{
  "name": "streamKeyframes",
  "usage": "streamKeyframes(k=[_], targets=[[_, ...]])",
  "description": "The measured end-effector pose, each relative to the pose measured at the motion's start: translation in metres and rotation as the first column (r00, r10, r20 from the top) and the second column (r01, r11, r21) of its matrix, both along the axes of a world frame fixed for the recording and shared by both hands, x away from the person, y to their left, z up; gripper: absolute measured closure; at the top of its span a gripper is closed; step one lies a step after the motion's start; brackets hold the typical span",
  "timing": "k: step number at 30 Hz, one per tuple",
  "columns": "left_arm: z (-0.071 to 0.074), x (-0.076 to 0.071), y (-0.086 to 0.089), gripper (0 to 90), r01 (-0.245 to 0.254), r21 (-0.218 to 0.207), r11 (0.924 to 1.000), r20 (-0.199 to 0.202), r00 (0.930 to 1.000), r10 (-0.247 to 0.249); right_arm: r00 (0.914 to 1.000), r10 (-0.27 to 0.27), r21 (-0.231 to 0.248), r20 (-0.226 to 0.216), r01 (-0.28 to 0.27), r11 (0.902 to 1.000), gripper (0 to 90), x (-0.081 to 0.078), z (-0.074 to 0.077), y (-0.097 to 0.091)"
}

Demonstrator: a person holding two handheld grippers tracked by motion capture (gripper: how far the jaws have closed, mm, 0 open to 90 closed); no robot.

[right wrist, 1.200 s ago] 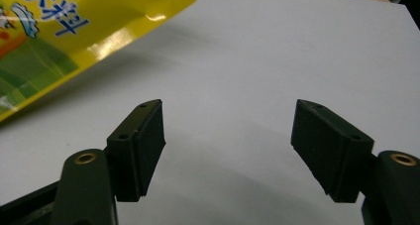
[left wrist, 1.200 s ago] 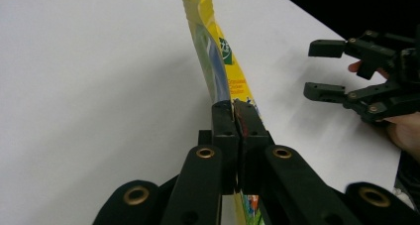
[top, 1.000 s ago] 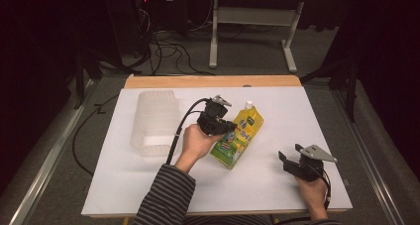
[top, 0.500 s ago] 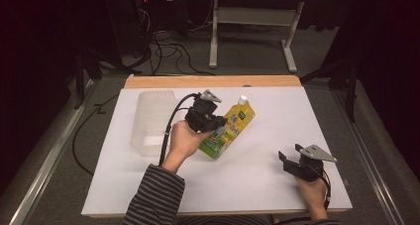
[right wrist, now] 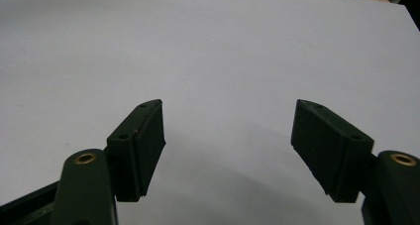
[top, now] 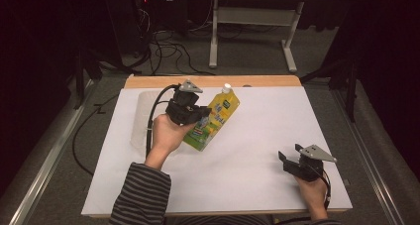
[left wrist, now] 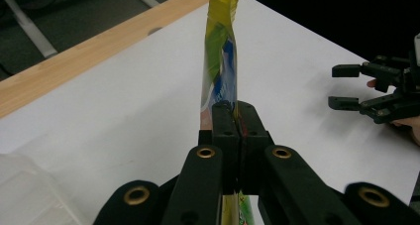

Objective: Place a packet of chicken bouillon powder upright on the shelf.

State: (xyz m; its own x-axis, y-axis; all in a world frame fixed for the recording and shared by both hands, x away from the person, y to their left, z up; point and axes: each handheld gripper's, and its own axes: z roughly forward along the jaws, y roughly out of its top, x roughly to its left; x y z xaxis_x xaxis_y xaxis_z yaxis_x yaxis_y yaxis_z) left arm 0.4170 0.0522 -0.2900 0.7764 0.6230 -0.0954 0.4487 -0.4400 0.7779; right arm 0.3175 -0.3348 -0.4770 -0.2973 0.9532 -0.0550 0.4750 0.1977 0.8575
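Note:
A yellow-green drink pouch (top: 219,117) with a white cap is tilted, its cap toward the table's far edge. My left gripper (top: 200,118) is shut on the pouch's lower half, left of the table's centre. In the left gripper view the flat pouch (left wrist: 219,61) rises edge-on from between the closed jaws of the left gripper (left wrist: 236,126). My right gripper (top: 288,158) is held near the front right corner, open and with nothing in it. In the right gripper view only white table shows between the jaws of the right gripper (right wrist: 228,136). The left gripper view catches the right gripper (left wrist: 345,86) at its right edge.
A clear plastic container (top: 140,117) stands at the table's left, just behind my left hand; its corner (left wrist: 25,195) shows in the left gripper view. A white sheet (top: 267,126) covers the table up to a wooden strip (top: 213,81) at the far edge. Cables and desk legs lie beyond.
My left gripper has carried the pouch leftward and slightly toward the far edge, closer to the clear container. The right gripper has stayed still and open.

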Motion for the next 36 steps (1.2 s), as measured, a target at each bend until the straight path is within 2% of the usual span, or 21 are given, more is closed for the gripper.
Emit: streamKeyframes(k=[7, 10, 14, 23, 30, 36], targets=[[0.006, 0.002, 0.016, 89.6, -0.032, 0.003, 0.9995, 0.014, 0.9994, 0.032, 1.0, -0.001, 0.0, -0.001, 0.001, 1.0, 29.6, 0.0, 0.0, 0.0], [0.007, 0.003, 0.024, 89.6, -0.053, 0.001, 0.9986, 0.022, 0.9984, 0.053, 1.0, -0.007, 0.014, 0.002, 0.007, 0.9999, 29.6, 0.0, 0.0, -0.001], [0.01, 0.004, 0.034, 89.6, -0.081, 0.012, 0.9967, 0.036, 0.9961, 0.08, 1.0, -0.001, -0.001, 0.005, 0.001, 1.0, 29.6, 0.0, 0.0, -0.001], [0.012, 0.01, 0.061, 89.6, -0.152, 0.022, 0.9881, 0.058, 0.9869, 0.151, 1.0, -0.007, 0.01, 0.005, 0.007, 0.9999, 29.5, 0.0, 0.0, -0.001], [0.008, 0.018, 0.074, 89.6, -0.196, 0.072, 0.978, 0.071, 0.979, 0.191, 1.0, -0.004, 0.002, 0.005, 0.004, 1.0, 29.5, 0.0, 0.0, -0.001], [-0.001, 0.025, 0.081, 89.6, -0.218, 0.118, 0.9687, 0.098, 0.9733, 0.207, 1.0, 0.003, -0.008, 0.0, -0.003, 1.0, 29.6, 0.0, 0.0, 0.0]])
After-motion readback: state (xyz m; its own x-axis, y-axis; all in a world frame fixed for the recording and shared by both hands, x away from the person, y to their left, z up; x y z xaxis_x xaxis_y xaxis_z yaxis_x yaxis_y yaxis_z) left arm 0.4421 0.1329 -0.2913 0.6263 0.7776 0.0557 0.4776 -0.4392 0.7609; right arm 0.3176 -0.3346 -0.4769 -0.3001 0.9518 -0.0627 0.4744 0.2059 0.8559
